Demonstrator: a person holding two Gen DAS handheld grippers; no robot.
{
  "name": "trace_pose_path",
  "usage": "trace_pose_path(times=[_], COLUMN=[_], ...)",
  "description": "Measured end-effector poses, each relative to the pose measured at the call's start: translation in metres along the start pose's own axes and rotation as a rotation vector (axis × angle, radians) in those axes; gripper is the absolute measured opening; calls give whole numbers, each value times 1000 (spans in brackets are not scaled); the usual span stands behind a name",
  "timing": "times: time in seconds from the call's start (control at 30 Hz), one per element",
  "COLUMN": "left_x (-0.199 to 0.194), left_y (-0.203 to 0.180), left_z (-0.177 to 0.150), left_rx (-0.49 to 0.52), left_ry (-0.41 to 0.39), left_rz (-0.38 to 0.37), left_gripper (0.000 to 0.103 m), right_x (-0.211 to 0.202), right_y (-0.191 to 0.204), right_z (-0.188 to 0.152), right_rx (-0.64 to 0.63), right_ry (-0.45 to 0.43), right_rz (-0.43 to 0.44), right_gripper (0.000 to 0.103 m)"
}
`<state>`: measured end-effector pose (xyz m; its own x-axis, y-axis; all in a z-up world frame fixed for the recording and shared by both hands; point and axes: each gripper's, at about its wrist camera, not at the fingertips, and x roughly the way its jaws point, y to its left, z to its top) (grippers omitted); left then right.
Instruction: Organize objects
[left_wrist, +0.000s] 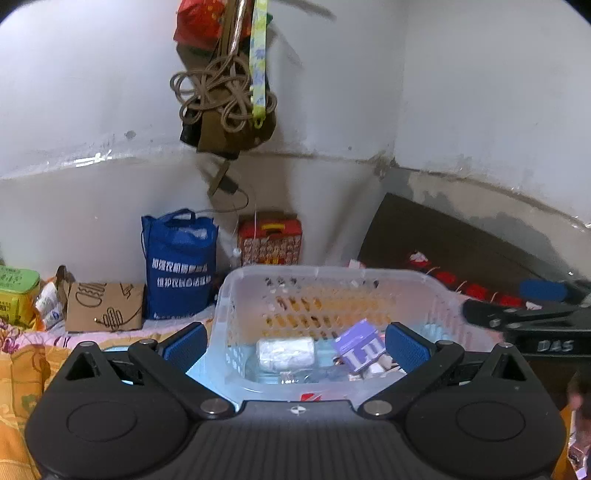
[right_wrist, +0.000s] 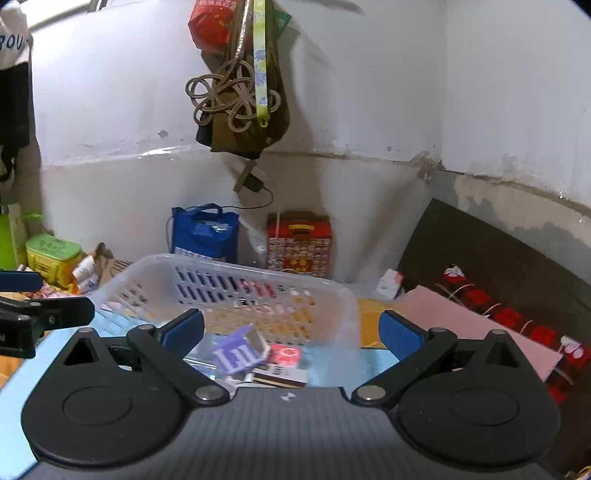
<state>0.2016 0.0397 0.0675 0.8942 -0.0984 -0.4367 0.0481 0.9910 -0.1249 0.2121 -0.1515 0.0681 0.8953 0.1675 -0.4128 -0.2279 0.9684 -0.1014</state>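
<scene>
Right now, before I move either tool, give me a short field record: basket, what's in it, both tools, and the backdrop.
basket: clear plastic basket, perforated walls, on the bedding
contents: purple box, white wrapped packet, red packet, flat box
left tool: open, empty, over the basket's near rim
right tool: open, empty, aimed into the basket
backdrop: blue tote bag, red patterned box against the wall

Cool, dim indoor light; glare streaks the wall (left_wrist: 92, 157) ledge at far left. Fisheye bends the edges, corners go black. The basket (right_wrist: 343, 295) rim is blurred.
</scene>
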Motion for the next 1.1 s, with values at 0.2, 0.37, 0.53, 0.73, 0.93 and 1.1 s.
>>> trace_pose_path(times=[0.2,0.37,0.53,0.73,0.93,1.1], left_x=[12,12,14,12,11,12], left_y=[-8,-18,-21,-20,-17,-13], left_z=[-3,-8,-9,-12,-13,-15], left_rx=[52,99,112,106,99,93], left_ry=[35,36,42,36,37,43], left_rz=[53,77,75,81,75,81], left_gripper=[103,103,103,103,103,103], right_x=[1,-3,-7,-7,-4,-4], right_y=[-4,-5,-16,-18,-10,-6], right_z=[-26,-35,-31,-30,-30,-30], right_rx=[65,66,131,158,128,113], right_ry=[72,59,18,3,20,24], right_rz=[95,65,92,99,95,88], right_gripper=[103,103,103,103,103,103])
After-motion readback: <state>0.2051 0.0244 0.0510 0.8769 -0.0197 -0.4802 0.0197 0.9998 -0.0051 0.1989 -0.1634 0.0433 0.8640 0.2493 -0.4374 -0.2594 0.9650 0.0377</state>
